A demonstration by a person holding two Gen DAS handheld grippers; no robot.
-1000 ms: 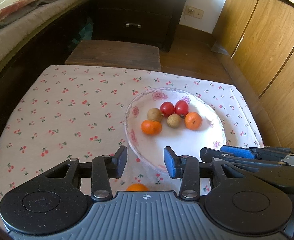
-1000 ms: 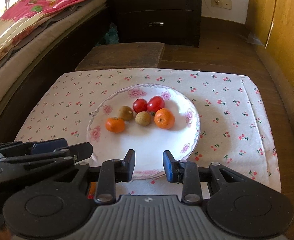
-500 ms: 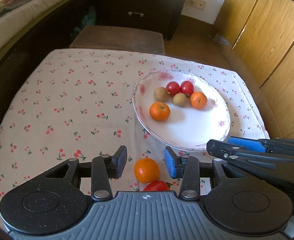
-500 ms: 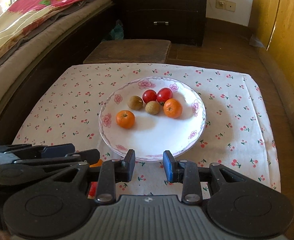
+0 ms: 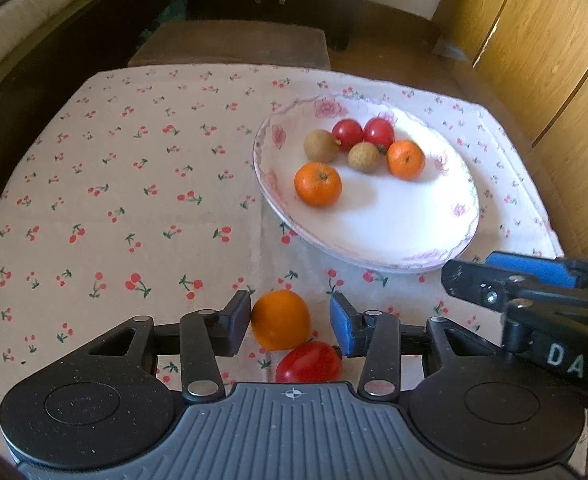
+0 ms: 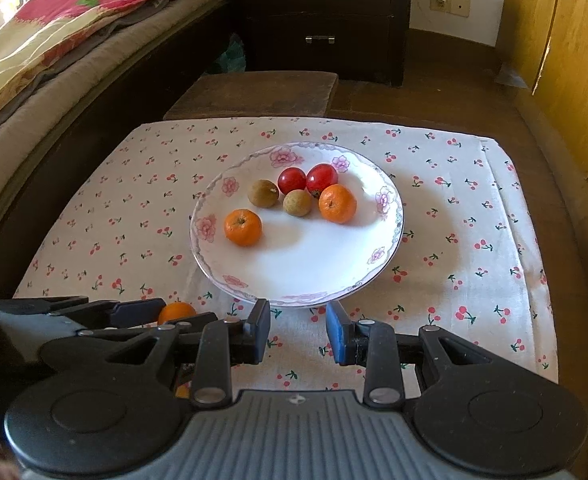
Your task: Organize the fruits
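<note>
A white flowered plate [image 5: 393,236] [image 6: 294,280] on the cherry-print cloth holds two mandarins [image 5: 317,184], two red tomatoes [image 5: 347,134] and two brown longans [image 5: 319,145]. A loose mandarin [image 5: 281,319] lies on the cloth between the fingers of my open left gripper [image 5: 290,322], close to the left pad. A red tomato [image 5: 309,362] lies just behind it, by the gripper body. My right gripper [image 6: 297,330] is open and empty at the plate's near edge; the loose mandarin [image 6: 176,312] shows to its left, behind the left gripper's fingers.
A cherry-print cloth [image 5: 114,200] covers the low table. A brown stool [image 6: 254,92] stands beyond its far edge, a dark drawer chest [image 6: 325,20] behind that. A bed [image 6: 54,48] runs along the left; wooden cupboards [image 5: 553,60] stand on the right.
Both grippers have drawn back toward the near side of the table. The loose mandarin and red tomato have come into view, and the mandarin now sits between the left gripper's open fingers.
</note>
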